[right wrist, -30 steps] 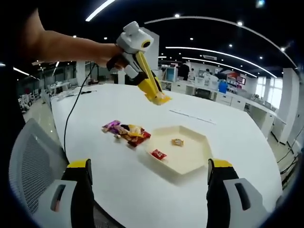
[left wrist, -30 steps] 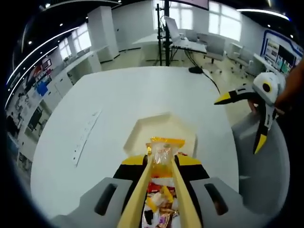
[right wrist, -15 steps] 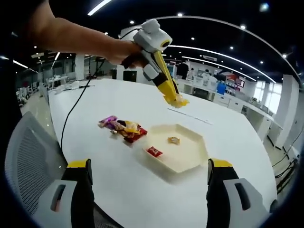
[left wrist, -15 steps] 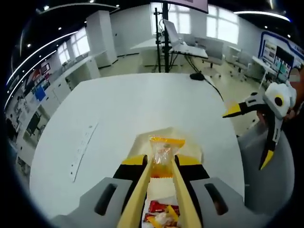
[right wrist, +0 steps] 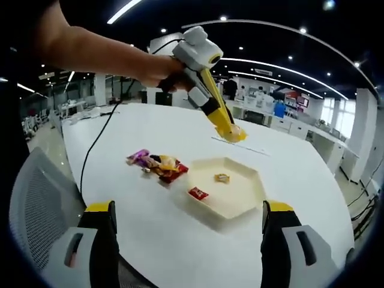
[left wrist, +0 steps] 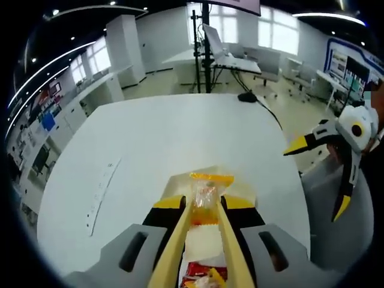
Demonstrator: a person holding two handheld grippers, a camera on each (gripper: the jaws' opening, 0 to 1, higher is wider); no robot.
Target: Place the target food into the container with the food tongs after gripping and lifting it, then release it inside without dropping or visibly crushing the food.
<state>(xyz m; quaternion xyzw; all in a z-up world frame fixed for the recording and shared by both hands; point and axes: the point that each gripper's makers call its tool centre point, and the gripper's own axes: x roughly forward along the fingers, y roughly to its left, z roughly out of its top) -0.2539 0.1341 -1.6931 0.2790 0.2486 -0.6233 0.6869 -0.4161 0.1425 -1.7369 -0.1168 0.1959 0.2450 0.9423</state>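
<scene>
My left gripper (left wrist: 206, 207) is shut on the food tongs, which pinch a small yellow-orange snack packet (left wrist: 207, 193). In the right gripper view a hand holds the left gripper (right wrist: 231, 134) in the air over the far side of the cream hexagonal tray (right wrist: 240, 201). The packet (right wrist: 235, 135) hangs at its tip. In the tray lie a red packet (right wrist: 198, 193) and a small orange packet (right wrist: 222, 177). The tray's rim (left wrist: 177, 177) shows just under the held packet. My right gripper (right wrist: 189, 209) is wide open near the table's edge, also visible as the right gripper (left wrist: 321, 177).
A pile of wrapped snacks (right wrist: 157, 165) lies on the white round table (right wrist: 144, 228) left of the tray. A long paper strip (left wrist: 102, 189) lies on the table. A grey mesh chair (right wrist: 39, 207) stands at the table's near edge. A black cable (left wrist: 264, 102) runs off the far side.
The left gripper has carried the packet from beside the snack pile to above the tray's far side. The right gripper has stayed open and almost still.
</scene>
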